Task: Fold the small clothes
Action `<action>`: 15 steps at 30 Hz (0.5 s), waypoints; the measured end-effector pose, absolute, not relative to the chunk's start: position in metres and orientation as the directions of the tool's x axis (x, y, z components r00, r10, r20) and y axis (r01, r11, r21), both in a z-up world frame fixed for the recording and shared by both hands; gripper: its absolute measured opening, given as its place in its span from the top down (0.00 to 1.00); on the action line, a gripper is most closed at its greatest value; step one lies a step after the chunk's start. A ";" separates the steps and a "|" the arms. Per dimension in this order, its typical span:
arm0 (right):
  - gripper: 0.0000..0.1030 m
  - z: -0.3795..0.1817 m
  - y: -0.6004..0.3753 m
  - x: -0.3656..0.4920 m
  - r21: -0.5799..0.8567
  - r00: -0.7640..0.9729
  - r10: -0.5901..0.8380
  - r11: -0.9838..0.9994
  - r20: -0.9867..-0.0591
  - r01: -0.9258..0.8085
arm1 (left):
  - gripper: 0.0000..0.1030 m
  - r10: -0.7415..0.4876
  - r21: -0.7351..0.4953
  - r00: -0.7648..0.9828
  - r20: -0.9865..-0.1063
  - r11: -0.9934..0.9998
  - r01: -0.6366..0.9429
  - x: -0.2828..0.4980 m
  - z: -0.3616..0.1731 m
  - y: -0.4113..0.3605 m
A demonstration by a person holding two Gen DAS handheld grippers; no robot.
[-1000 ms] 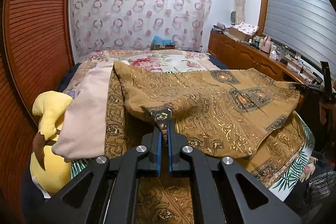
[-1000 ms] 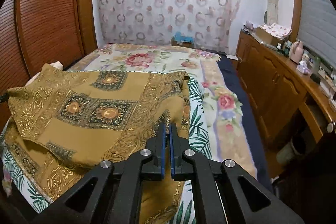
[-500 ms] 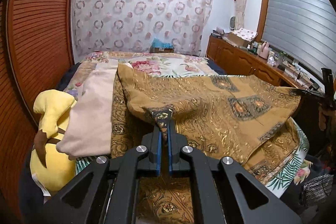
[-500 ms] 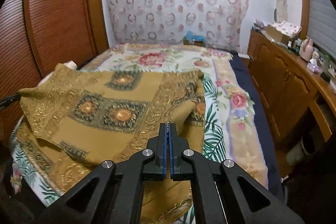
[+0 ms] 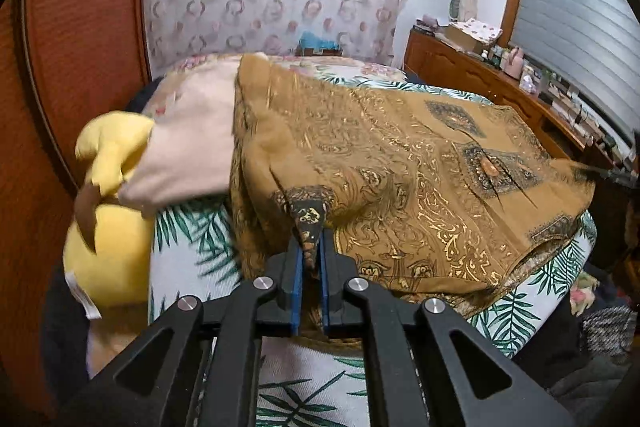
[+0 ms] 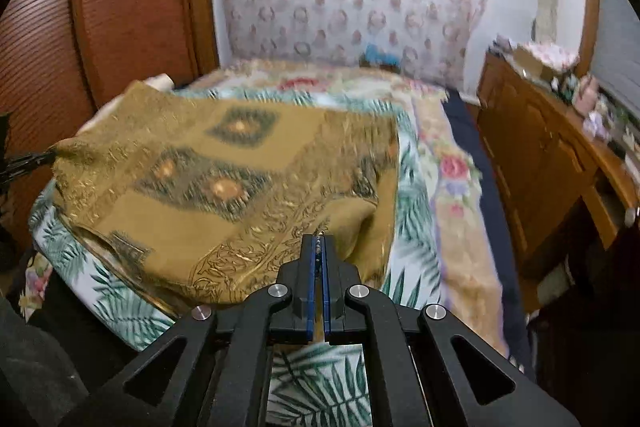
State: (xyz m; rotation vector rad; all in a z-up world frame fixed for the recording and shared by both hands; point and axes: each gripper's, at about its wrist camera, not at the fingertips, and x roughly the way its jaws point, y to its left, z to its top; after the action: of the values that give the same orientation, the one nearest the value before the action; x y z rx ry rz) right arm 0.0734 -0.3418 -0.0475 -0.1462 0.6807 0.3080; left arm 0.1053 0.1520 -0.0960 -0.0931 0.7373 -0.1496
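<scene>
Across the leaf-print bed (image 5: 188, 247) lies the gold patterned garment (image 5: 420, 187), partly doubled over itself. Our left hand-held gripper (image 5: 311, 255) pinches a dark corner; our right hand-held gripper (image 6: 319, 247) is clamped on the opposite hem. It looks light and limp, likely slippery, so corners seem the best holds.

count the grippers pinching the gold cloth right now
2. The left gripper pinches a dark-patterned corner of the gold cloth; the right gripper pinches its gold-bordered edge on the bed.
</scene>
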 end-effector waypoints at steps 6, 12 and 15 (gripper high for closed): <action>0.98 -0.054 -0.341 0.077 -0.035 0.745 0.209 0.954 -0.633 -0.298 | 0.54 -0.147 -0.161 0.755 -0.639 0.985 0.056 0.102 -0.092 0.163; 0.54 -0.048 -0.320 0.074 -0.033 0.765 0.222 0.952 -0.605 -0.303 | 0.50 -0.146 -0.200 0.731 -0.666 0.980 0.014 0.118 -0.105 0.173; 0.51 -0.053 -0.308 0.071 -0.016 0.756 0.257 0.943 -0.602 -0.333 | 0.50 -0.145 -0.203 0.714 -0.685 0.979 0.004 0.127 -0.113 0.174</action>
State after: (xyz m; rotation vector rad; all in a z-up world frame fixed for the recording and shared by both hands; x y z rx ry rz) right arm 0.0713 -0.3085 -0.0533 -0.1246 0.6370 0.3228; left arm 0.1266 0.1742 -0.1133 -0.1925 0.7728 -0.0828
